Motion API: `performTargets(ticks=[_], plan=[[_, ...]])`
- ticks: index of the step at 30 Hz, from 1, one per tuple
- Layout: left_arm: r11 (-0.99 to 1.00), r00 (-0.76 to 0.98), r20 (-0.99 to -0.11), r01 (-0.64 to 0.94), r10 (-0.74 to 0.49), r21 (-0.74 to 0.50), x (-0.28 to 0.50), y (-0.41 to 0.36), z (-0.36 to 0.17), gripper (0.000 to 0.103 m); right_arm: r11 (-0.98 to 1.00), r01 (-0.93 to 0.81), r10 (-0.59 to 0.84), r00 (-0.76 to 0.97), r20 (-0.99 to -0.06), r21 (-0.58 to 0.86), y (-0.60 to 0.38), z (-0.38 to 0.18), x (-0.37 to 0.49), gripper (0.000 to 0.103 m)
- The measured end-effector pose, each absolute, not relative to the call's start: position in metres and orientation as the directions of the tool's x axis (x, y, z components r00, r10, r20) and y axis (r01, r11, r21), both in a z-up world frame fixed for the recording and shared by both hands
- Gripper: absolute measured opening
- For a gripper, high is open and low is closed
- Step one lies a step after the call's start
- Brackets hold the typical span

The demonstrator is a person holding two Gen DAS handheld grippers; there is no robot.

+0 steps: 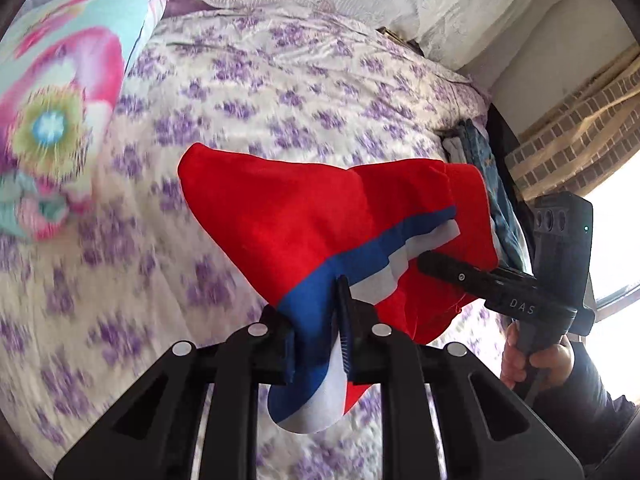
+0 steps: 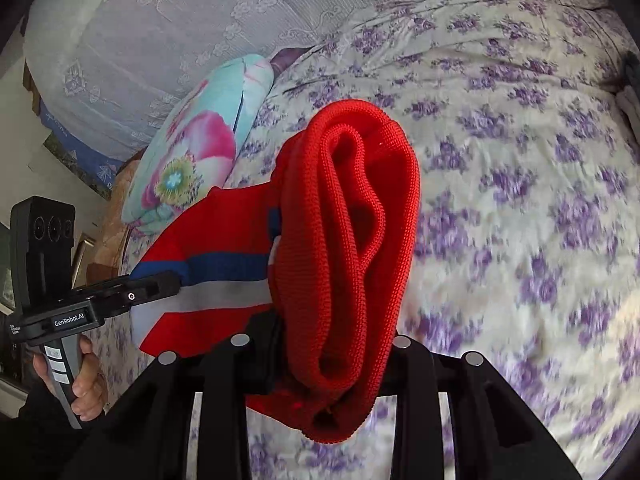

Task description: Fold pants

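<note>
The pants [image 1: 288, 216] are red with a blue and white side stripe and hang in the air above the bed, stretched between both grippers. My left gripper [image 1: 320, 320] is shut on the striped edge. My right gripper [image 2: 336, 344] is shut on the bunched red knit waistband [image 2: 352, 208]. The right gripper also shows in the left wrist view [image 1: 424, 258], clamped on the far end of the pants. The left gripper shows in the right wrist view [image 2: 176, 276], biting the stripe.
The bed [image 1: 280, 80] has a white cover with purple flowers. A teal and pink floral pillow [image 1: 60, 92] lies at its left. Folded denim clothes [image 1: 480, 152] sit at the bed's right edge. A lace-covered headboard [image 2: 160, 20] stands behind.
</note>
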State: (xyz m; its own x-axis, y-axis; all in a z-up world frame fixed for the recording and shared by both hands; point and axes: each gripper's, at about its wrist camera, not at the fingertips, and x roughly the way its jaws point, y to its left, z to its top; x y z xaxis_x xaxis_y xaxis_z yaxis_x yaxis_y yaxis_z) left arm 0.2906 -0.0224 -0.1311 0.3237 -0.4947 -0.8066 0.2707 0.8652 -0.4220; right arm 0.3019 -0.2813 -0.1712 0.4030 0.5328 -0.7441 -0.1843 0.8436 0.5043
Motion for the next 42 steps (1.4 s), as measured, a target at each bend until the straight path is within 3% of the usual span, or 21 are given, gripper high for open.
performTargets(ticks=[6, 11, 13, 14, 15, 16, 18, 21, 23, 29, 35, 42], plan=[[0.913, 0.323, -0.855, 0.182, -0.405, -0.364, 0.418, -0.022, -0.164, 0.015, 0.828, -0.176, 0.556, 0.385, -0.737, 0.532, -0.273, -0.208, 0.422, 0.032], [0.919, 0.279, -0.876, 0.118, -0.394, -0.376, 0.464, -0.013, -0.21, 0.016, 0.807, -0.133, 0.582, 0.339, -0.739, 0.575, -0.272, -0.258, 0.465, 0.033], [0.922, 0.231, -0.894, 0.058, -0.385, -0.382, 0.474, -0.007, -0.238, 0.029, 0.79, -0.085, 0.598, 0.327, -0.732, 0.607, -0.275, -0.278, 0.469, 0.044], [0.926, 0.227, -0.901, 0.012, -0.371, -0.378, 0.477, -0.001, -0.249, 0.053, 0.777, -0.068, 0.609, 0.332, -0.72, 0.626, -0.275, -0.281, 0.469, 0.048], [0.926, 0.242, -0.9, -0.019, -0.362, -0.377, 0.476, 0.004, -0.253, 0.067, 0.775, -0.062, 0.609, 0.338, -0.717, 0.629, -0.274, -0.28, 0.468, 0.052], [0.92, 0.255, -0.893, -0.032, -0.37, -0.391, 0.475, 0.008, -0.252, 0.068, 0.787, -0.063, 0.598, 0.328, -0.732, 0.614, -0.271, -0.275, 0.468, 0.058], [0.933, 0.254, -0.907, -0.041, -0.336, -0.357, 0.467, 0.01, -0.243, 0.069, 0.851, -0.06, 0.513, 0.309, -0.801, 0.522, -0.267, -0.256, 0.464, 0.084], [0.975, 0.306, -0.928, -0.003, -0.211, -0.223, 0.434, 0.004, -0.21, 0.072, 0.937, -0.085, 0.341, 0.439, -0.831, 0.34, -0.272, -0.204, 0.432, 0.1], [0.993, 0.361, -0.926, 0.005, -0.113, -0.119, 0.398, -0.001, -0.18, 0.085, 0.968, -0.093, 0.247, 0.506, -0.827, 0.233, -0.271, -0.17, 0.397, 0.099], [0.996, 0.506, -0.859, -0.001, -0.076, -0.089, 0.271, -0.009, -0.091, 0.092, 0.993, -0.115, 0.043, 0.568, -0.822, -0.028, -0.247, -0.1, 0.272, 0.099], [1.0, 0.587, -0.81, -0.01, -0.01, -0.02, 0.165, -0.017, -0.034, 0.093, 0.994, -0.108, 0.062, 0.605, -0.794, -0.004, -0.231, -0.057, 0.165, 0.099], [1.0, 0.622, -0.783, 0.0, -0.016, -0.02, 0.076, -0.01, 0.003, 0.093, 0.997, -0.076, 0.075, 0.634, -0.769, 0.034, -0.222, -0.032, 0.083, 0.099]])
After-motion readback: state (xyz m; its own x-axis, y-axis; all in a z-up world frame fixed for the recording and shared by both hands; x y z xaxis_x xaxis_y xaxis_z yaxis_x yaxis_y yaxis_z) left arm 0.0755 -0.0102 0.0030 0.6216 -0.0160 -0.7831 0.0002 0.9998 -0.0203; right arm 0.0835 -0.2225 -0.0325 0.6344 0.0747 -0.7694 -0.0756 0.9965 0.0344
